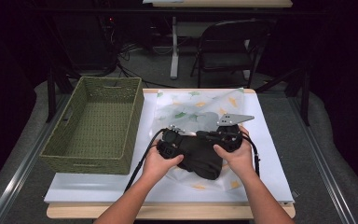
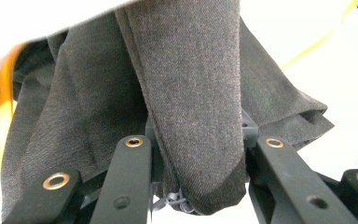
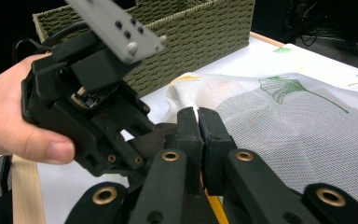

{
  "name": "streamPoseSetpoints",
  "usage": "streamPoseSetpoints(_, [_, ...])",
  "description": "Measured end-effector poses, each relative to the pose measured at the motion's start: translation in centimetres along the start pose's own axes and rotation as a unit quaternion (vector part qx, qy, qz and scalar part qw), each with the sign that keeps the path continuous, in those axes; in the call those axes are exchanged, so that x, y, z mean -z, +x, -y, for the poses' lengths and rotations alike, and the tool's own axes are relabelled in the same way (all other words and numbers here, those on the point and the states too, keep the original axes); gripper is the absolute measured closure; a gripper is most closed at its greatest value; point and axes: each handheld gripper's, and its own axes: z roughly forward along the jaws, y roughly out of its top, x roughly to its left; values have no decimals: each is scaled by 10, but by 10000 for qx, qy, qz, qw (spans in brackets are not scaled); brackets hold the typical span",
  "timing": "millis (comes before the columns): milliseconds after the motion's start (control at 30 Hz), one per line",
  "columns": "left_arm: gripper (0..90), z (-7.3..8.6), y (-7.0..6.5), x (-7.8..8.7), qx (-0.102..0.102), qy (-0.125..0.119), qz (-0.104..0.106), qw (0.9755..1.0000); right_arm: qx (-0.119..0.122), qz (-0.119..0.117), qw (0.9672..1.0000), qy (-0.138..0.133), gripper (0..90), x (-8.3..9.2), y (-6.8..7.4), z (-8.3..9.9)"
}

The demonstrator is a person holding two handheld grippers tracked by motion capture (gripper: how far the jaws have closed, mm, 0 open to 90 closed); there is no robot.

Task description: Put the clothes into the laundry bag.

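- The dark grey cloth lies bunched on the patterned mesh bag, to the right of the woven green basket, near the front edge of the bench.
- Its long axis runs from up-left, at the left tongs, down-right toward your right wrist; the bulkier folded end points to the bench's front edge.
- Your left tongs are clamped on a thick fold of the cloth: in the left gripper view the fabric fills the gap between the jaws and hangs out past them.
- Your right tongs are clenched, jaws pressed together with the mesh bag's edge at their tips; I cannot tell whether they pinch it.
- Both forearms come in from the front edge, right of the basket, hands side by side at the cloth, and the two tongs face each other over it.
- Your left hand wraps the tong body, thumb forward.
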Motion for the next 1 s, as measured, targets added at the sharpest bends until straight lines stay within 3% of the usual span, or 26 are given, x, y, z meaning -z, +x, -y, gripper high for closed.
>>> streamPoseSetpoints(367, [695,-18,0,-1,-8,-206,-178,9996,11,-19,10000,-36,884,1,2,-1])
streamPoseSetpoints(700, [682,-24,9,-8,210,-449,-266,9984,4,-21,10000,-36,883,1,2,-1])
streamPoseSetpoints(833, [643,-24,11,-11,253,-384,-310,9985,-15,-23,10000,-33,884,0,2,-1])
streamPoseSetpoints(1000, [515,-23,9,-9,173,-363,-400,9984,-3,-14,10000,-32,884,1,0,0])
